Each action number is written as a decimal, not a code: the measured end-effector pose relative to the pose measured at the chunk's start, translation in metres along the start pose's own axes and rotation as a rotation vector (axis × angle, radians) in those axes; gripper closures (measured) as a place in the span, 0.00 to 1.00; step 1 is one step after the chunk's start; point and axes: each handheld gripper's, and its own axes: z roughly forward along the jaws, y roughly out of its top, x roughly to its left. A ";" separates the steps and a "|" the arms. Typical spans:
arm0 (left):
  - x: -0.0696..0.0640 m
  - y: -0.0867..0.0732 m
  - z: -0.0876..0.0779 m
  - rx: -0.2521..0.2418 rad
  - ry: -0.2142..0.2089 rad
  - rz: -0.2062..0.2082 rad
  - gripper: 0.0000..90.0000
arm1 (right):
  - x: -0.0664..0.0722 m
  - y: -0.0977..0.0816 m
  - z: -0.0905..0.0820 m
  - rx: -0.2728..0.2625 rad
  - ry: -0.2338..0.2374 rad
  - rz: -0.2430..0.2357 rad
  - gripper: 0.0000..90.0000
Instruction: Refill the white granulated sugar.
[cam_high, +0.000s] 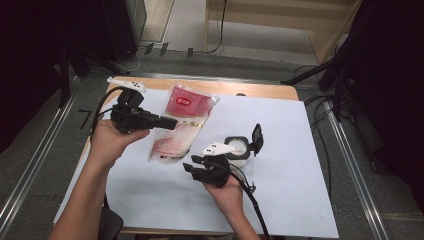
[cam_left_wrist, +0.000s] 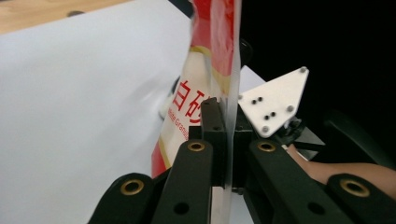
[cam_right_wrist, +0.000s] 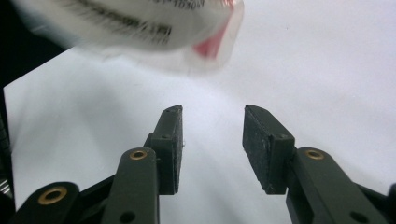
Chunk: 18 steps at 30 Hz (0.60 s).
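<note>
A red and white pouch (cam_high: 181, 125) with a corner spout hangs tilted over the white sheet, its lower end close to the sheet. My left gripper (cam_high: 171, 122) comes in from the left and is shut on the pouch's left edge. In the left gripper view the pads (cam_left_wrist: 215, 122) pinch the pouch's thin film (cam_left_wrist: 205, 65) edge-on. My right gripper (cam_high: 190, 165) sits just below the pouch's bottom corner, pointing left. Its jaws (cam_right_wrist: 212, 140) stand open with nothing between them, and the blurred pouch bottom (cam_right_wrist: 140, 23) hangs beyond them.
A white jar (cam_high: 238, 149) with its black lid (cam_high: 257, 139) flipped open stands right of my right gripper. A white sheet (cam_high: 295, 175) covers most of the wooden table (cam_high: 260, 90). Dark stands and cables line the floor around it.
</note>
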 end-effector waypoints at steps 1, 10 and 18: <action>0.001 0.000 -0.001 0.000 0.012 -0.006 1.00 | -0.001 0.000 -0.001 0.000 0.006 -0.003 0.65; 0.027 -0.006 0.005 0.005 0.048 -0.028 1.00 | -0.013 0.005 -0.016 0.005 0.107 0.026 0.66; 0.041 -0.008 0.016 0.020 0.074 -0.039 1.00 | -0.026 0.010 -0.024 -0.011 0.111 0.031 0.64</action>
